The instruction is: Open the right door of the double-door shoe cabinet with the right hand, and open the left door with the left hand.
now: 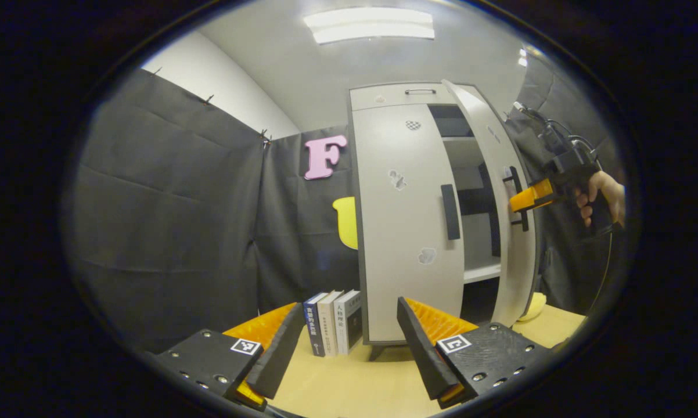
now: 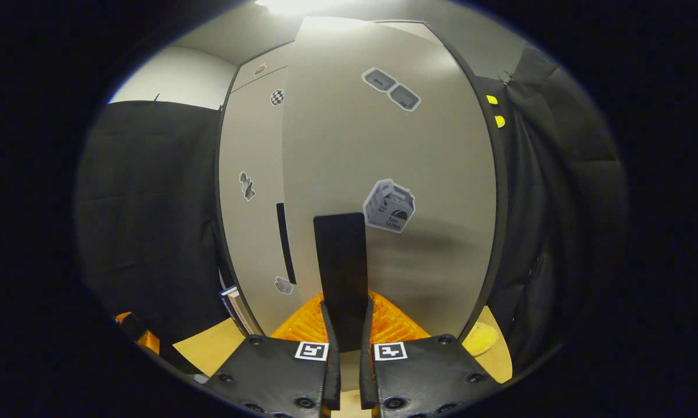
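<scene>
The pale grey shoe cabinet stands on the table. Its left door is closed, with a black vertical handle. The right door is swung partly open, showing shelves inside. My right gripper, held by a hand, grips that door's black handle; in the right gripper view the gripper is shut on it. The left door sits behind, to the left. My left gripper hangs open well short of the cabinet, with nothing between its fingers.
Three books stand upright against the cabinet's left side on the wooden table. A yellow object lies on the table under the open door. A drawer with a handle tops the cabinet. Black cloth walls close in on the left and right.
</scene>
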Motion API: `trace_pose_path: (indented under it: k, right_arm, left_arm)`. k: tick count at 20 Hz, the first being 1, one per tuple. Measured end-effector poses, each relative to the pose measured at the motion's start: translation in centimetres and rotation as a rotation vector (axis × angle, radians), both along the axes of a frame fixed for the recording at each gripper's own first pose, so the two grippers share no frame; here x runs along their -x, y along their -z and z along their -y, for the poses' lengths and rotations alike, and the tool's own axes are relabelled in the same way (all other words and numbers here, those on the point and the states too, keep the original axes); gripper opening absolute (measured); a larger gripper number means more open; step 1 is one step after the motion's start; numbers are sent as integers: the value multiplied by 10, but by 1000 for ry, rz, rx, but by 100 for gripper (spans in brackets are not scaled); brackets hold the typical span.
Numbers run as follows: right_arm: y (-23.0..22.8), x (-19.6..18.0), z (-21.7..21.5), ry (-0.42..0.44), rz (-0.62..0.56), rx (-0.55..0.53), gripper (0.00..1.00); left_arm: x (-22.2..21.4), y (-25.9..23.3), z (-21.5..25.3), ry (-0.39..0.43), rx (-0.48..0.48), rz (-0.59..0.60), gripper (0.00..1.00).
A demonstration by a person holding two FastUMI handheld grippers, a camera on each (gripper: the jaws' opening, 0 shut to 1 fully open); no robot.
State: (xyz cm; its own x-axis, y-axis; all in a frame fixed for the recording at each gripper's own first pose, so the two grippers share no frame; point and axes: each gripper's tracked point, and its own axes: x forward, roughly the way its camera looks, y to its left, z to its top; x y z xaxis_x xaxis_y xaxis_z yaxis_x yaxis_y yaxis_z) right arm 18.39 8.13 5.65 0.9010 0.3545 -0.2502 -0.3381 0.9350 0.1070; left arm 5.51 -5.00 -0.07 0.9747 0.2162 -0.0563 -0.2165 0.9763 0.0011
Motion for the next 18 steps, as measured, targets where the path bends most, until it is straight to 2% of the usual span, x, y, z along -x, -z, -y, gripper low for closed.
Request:
trace_pose_path:
  k: [2,3,4,6,7,12,13,14,18]
  right_arm:
    - [-1,4,5,1,7,-3,17]
    - [-2,4,7,8,15,0,12]
    - [-2,5,10,13,17,0,14]
    - [-2,5,11,22,13,-7,12]
    - [-3,6,13,24,14,-1,14]
    - [-3,10,20,37,3,15,14]
    - [-3,11,21,40,2,11,12]
    - [-3,11,23,43,2,14,14]
    - [-3,13,29,60,3,24,12]
  left_arm:
    - [-3,1,8,17,3,-2,94]
    - [-5,1,10,23,3,-2,94]
    - [-6,1,13,29,2,-1,94]
    - [-8,3,20,43,6,-7,94]
    - [-9,4,23,49,9,-10,94]
    - [-13,2,33,69,7,-5,94]
    - [-16,2,36,75,9,-4,94]
    - [-17,3,40,84,13,-5,94]
    - [-23,2,58,123,18,-5,94]
